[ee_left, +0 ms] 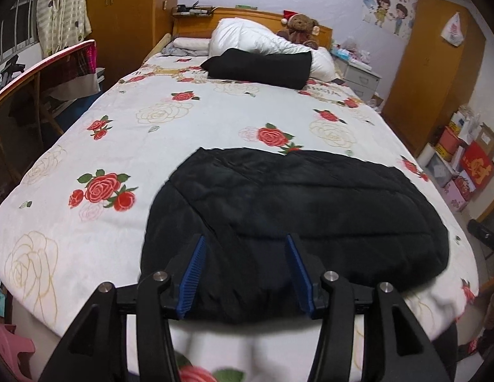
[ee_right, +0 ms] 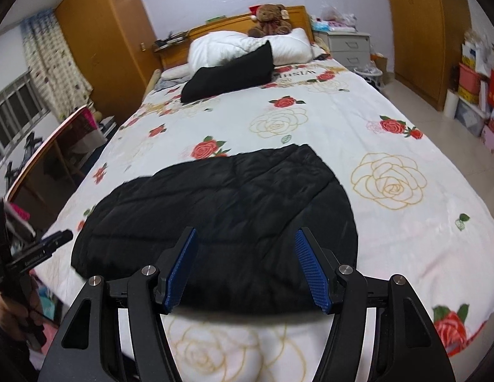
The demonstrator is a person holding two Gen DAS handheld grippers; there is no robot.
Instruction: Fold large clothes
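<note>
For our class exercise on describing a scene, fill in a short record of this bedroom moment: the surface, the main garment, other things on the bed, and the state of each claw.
surface: bed with a white cover printed with roses
main garment: black quilted coat, folded into a flat bundle near the foot of the bed
second dark item: black folded bundle near the head, resting against the white duvet
toy: teddy bear by the headboard
left claw: open, empty, above the coat
right claw: open, empty, above the coat
</note>
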